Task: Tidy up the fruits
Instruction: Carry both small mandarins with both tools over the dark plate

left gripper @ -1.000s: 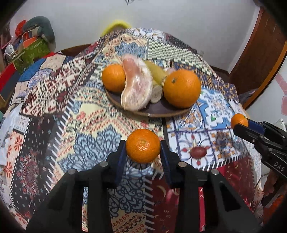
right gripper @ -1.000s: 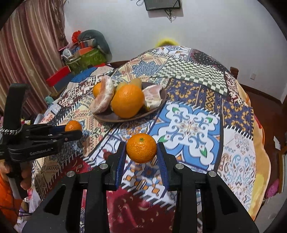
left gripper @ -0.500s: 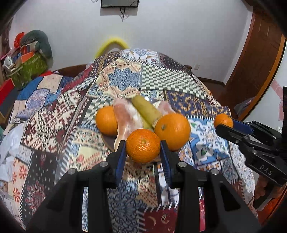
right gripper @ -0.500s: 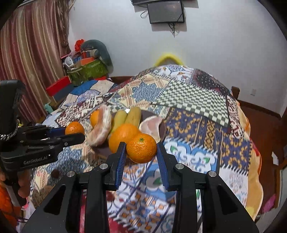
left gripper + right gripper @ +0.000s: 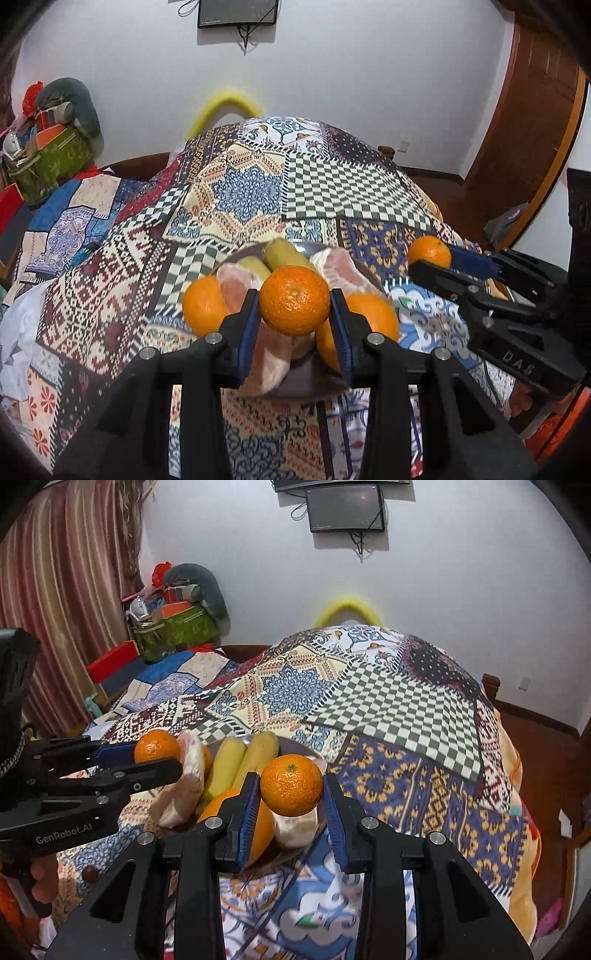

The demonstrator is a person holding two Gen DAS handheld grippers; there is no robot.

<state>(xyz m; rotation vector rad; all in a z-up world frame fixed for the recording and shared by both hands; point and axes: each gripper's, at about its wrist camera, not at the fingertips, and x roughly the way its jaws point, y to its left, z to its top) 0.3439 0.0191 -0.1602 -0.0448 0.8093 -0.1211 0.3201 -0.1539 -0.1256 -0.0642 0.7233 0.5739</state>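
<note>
1. Left wrist view: the left gripper is grasping a mandarin between its two blue pads, and the fruit sits right at the fingertips. It hangs above the near part of the dark plate, which stands on the counter under a patchwork cloth. The plate is already crowded with two oranges, the left orange and the right orange, two bananas and peeled pomelo pieces. On the right side of this view, the right gripper holds its own small mandarin beside the plate.

2. Risk here, in my judgement: there is little free space on the plate. If the mandarin is released on top of round fruit, it may roll off onto the cloth, or push an orange over the rim.

3. Right wrist view: the right gripper is clenched on a second mandarin, also at the fingertips, above the near right edge of the plate, over an orange and a pomelo piece. The left gripper with its fruit is at the left, near another pomelo piece.

4. Risk here: both grippers are near the same plate, so they could bump each other if they descend together. One after the other seems safer.
</note>
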